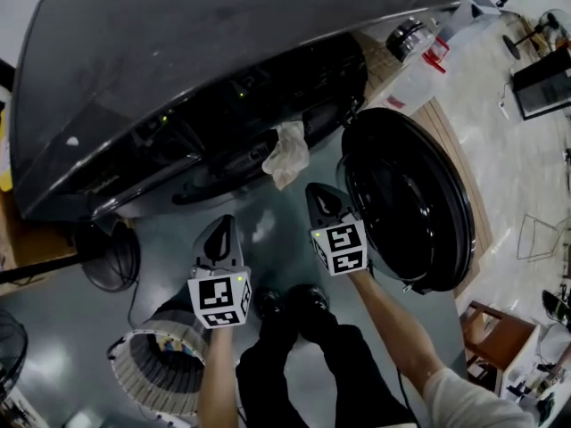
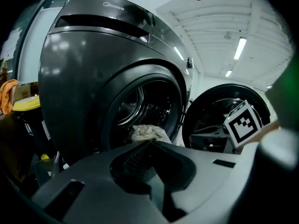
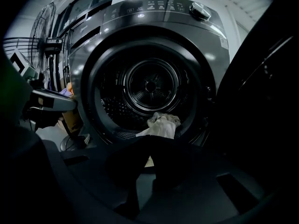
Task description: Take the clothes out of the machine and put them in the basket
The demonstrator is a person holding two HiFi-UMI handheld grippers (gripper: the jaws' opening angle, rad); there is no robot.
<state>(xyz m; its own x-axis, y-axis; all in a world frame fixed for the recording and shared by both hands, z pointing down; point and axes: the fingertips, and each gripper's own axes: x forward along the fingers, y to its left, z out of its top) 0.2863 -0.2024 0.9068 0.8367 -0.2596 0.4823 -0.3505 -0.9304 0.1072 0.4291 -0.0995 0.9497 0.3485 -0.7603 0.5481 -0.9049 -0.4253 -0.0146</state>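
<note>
A pale crumpled cloth point(image 1: 287, 154) hangs over the lower lip of the drum opening of the dark grey washing machine point(image 1: 178, 52). The cloth point(image 2: 147, 133) lies just beyond both grippers' tips, and deeper in the drum point(image 3: 152, 85) I see nothing else. My left gripper point(image 1: 223, 227) is in front of the opening with its jaws together and empty, a little short of the cloth. My right gripper point(image 1: 319, 193) is shut and empty too, nearer the cloth point(image 3: 163, 125). A white ribbed basket point(image 1: 156, 368) stands on the floor at the lower left, behind the left gripper.
The round machine door point(image 1: 410, 203) is swung wide open at the right, close beside my right gripper. A floor fan point(image 1: 111, 257) stands left of the machine. The person's legs and shoes point(image 1: 290, 306) are between the basket and the door. Boxes and a yellow-lidded container point(image 2: 25, 106) sit at the far left.
</note>
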